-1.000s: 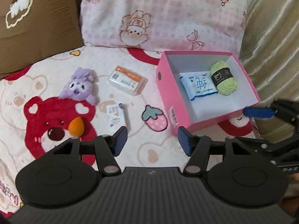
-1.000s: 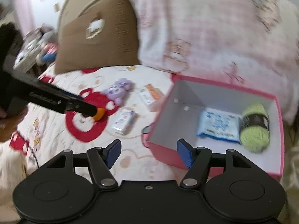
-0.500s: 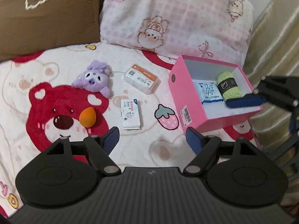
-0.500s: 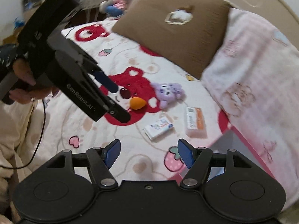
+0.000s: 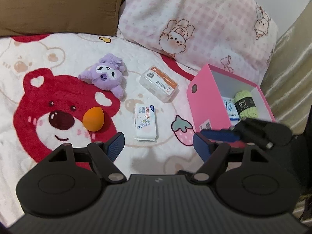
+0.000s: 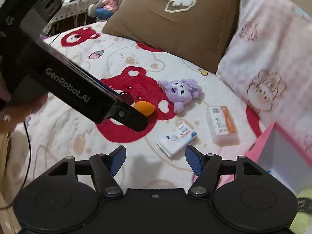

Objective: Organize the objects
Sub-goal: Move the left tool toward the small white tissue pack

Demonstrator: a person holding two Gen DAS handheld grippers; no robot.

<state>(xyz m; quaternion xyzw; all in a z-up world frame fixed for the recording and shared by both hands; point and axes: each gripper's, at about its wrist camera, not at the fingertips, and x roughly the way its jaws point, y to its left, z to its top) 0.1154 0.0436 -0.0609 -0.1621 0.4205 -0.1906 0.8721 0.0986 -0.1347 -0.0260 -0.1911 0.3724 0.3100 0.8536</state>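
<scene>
While both hang over the bed, left gripper (image 5: 159, 143) and right gripper (image 6: 154, 157) gape wide, seemingly empty (nothing touched).

A white bedspread (image 5: 64, 44) with red bear faces and a strawberry print (image 5: 182, 130) covers the bed. At its head lie a brown pillow (image 6: 175, 21) with a cloud patch and, beside it, a pink checked pillow (image 5: 195, 17) with bunny drawings. A beige curtain (image 5: 290, 62) hangs at the right.
</scene>
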